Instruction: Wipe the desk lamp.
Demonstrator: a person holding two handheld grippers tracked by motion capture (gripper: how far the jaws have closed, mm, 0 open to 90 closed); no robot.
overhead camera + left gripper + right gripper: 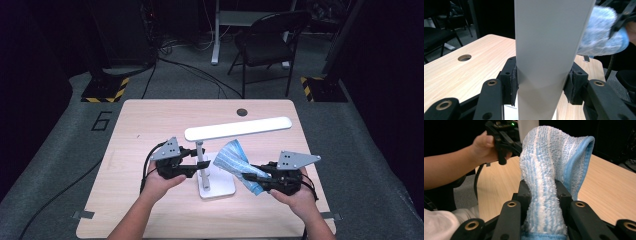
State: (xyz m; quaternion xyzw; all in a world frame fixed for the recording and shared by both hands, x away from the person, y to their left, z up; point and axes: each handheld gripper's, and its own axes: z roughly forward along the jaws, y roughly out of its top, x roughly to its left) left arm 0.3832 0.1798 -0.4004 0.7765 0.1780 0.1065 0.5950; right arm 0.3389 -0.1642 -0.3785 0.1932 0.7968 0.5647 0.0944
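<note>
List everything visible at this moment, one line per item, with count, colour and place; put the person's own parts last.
desk lamp: one, white, upright near the table's middle, flat head pointing right, post clamped by the left gripper.
cloth: one, blue and white striped terry, held up just right of the lamp post.
table: one, light wood, with a round cable hole near the far edge.
chair: one, black, on the floor beyond the table.
hazard-striped bases: two, black and yellow, on the floor at far left and far right.
left gripper: one, black, shut on the lamp post.
right gripper: one, black, shut on the cloth.
hands: two, each holding a gripper.
</note>
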